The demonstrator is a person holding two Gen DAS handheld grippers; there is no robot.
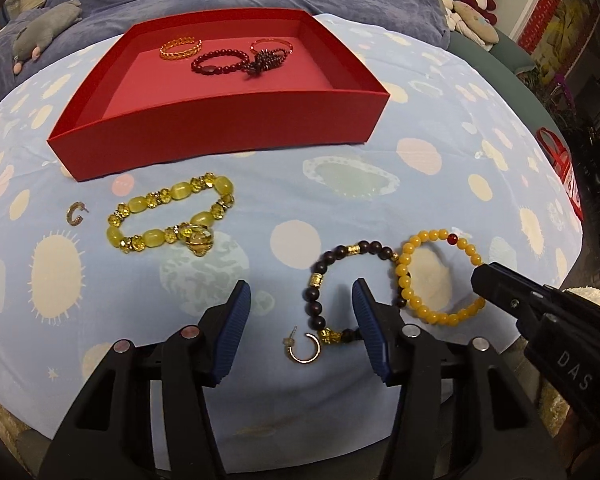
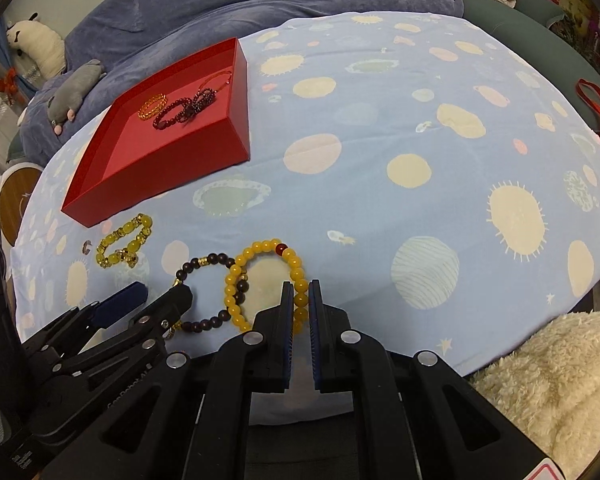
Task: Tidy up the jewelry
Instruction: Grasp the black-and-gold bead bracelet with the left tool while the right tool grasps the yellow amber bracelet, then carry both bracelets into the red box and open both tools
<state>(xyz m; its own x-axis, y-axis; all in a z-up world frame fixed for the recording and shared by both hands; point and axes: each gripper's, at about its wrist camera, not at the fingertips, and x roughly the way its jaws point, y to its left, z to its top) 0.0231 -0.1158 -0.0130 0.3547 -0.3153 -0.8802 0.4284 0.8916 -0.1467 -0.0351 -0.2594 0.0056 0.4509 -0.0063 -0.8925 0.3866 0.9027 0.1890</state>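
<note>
The right gripper [image 2: 299, 292] had clamped the amber-yellow round-bead bracelet [image 2: 260, 280] lying on the spotted blue cloth [image 2: 380, 200]; a straight lift should clear the overlapping dark wooden-bead bracelet [image 1: 340, 280] — then the red cardboard tray [image 1: 220, 128]. The left gripper [image 1: 300, 300] stood half-open, empty. Legible — "DAS".

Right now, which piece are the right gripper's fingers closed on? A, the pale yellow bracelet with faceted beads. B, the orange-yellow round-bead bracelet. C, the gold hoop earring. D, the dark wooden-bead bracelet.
B: in the right wrist view the right gripper has its fingers pinched on a strand of the orange-yellow round-bead bracelet, with its beads showing in the narrow gap between them.
</note>
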